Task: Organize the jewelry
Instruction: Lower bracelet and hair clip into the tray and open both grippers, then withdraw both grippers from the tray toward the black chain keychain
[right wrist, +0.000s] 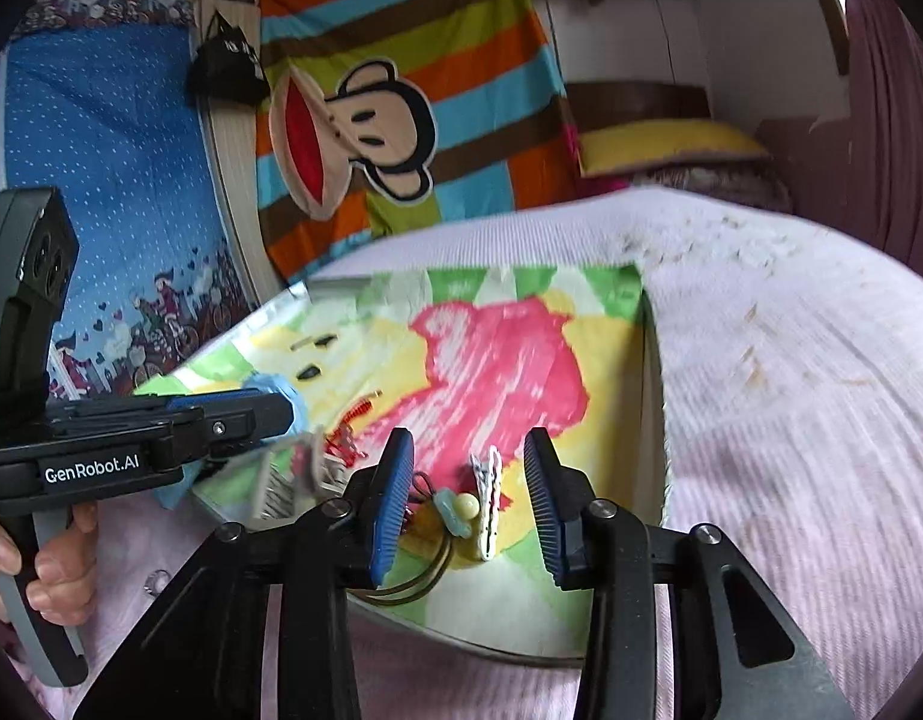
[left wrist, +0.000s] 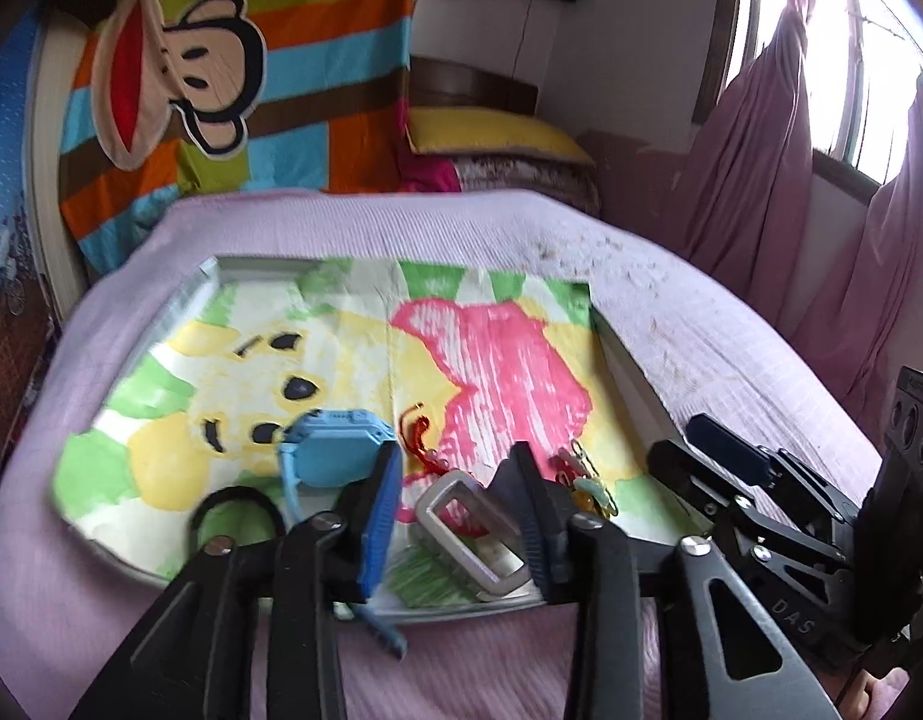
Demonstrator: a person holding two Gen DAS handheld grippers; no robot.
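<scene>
Clip (right wrist: pixel 484 501): lower centre, upright on tray (right wrist: pixel 653 396), long axis toward camera.
Right gripper (right wrist: pixel 470 501): spread, straddling clip, touching nothing (nearer hand).
Left gripper (left wrist: pixel 455 516): spread around grey buckle (left wrist: pixel 470 540).

The tray's (left wrist: pixel 221 267) far half lies bare and passable; the blue watch (left wrist: pixel 329 450), silver buckle (left wrist: pixel 470 534) and hair clip (right wrist: pixel 488 498) crowd its near edge.

Left gripper (left wrist: pixel 455 516) jaws apart over silver buckle (left wrist: pixel 470 540); blue watch (left wrist: pixel 332 450) beside.
</scene>
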